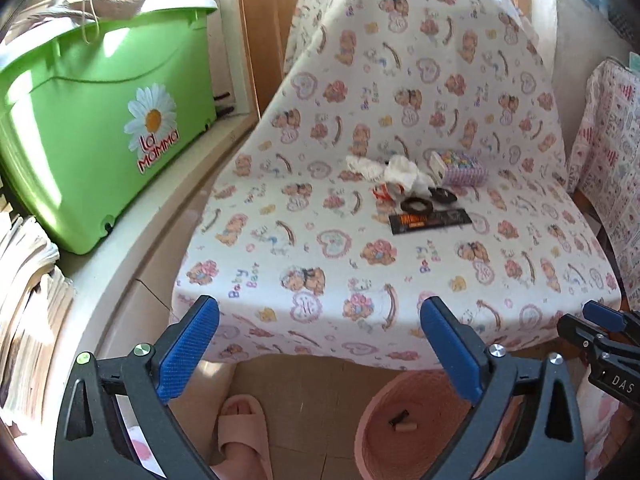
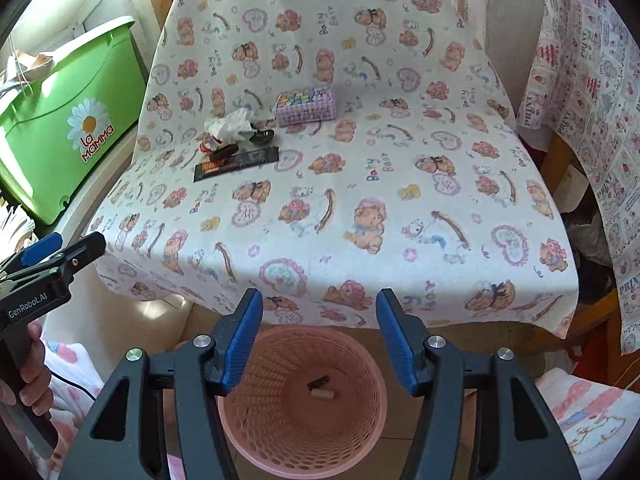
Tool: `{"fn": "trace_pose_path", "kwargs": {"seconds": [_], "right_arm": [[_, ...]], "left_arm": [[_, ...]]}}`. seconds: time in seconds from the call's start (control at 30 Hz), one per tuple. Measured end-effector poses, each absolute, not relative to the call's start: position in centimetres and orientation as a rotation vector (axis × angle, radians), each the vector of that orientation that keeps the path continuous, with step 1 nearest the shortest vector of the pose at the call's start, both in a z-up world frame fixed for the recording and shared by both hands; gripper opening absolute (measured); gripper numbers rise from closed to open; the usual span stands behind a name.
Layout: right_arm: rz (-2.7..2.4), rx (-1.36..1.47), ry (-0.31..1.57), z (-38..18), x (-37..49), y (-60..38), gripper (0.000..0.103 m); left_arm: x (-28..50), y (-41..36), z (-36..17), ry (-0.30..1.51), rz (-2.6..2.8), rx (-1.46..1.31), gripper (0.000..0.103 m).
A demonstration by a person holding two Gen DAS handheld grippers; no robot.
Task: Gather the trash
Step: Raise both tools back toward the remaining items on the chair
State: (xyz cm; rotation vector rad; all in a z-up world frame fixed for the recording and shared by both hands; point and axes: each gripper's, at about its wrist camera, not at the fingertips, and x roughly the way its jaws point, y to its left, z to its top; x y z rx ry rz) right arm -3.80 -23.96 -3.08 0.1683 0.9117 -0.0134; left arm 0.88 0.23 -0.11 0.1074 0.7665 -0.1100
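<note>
Hovering low at the chair's near edge, left wrist view: left hand-held gripper (image 1: 320,344) has its jaws spread wide, nothing between them. Trash sits mid-seat on the bear-print cover (image 1: 280,240): crumpled white tissue (image 1: 402,172), black ring (image 1: 416,203), dark flat wrapper (image 1: 430,221), with a lilac checked box (image 1: 464,170) just right of the tissue. Pink basket (image 1: 384,436) is on the floor below the seat edge, two small bits inside. Green bin (image 1: 100,128) far left.

Right wrist view: right hand-held gripper (image 2: 318,344) also parted and empty, directly above the pink basket (image 2: 248,440). Trash pile, tissue (image 2: 232,124) and wrapper (image 2: 236,164), lies far left on the seat. Left hand-held gripper (image 2: 60,256) at left edge.
</note>
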Motion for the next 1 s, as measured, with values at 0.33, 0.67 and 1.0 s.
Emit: {"fn": "trace_pose_path", "kwargs": {"seconds": [0.33, 0.67, 1.0], "right_arm": [[-0.015, 0.12, 0.8, 0.5, -3.7, -24.9, 0.061], [-0.004, 0.043, 0.687, 6.0, -0.4, -26.0, 0.065], [-0.046, 0.033, 0.67, 4.6, 2.8, -26.9, 0.069]], "left_arm": [[1.5, 1.0, 4.6, 0.656, -0.11, 0.099, 0.102], [5.6, 0.2, 8.9, 0.637, -0.148, 0.061, 0.1], [10.1, 0.2, 2.9, 0.798, -0.125, 0.041, 0.092]]}}
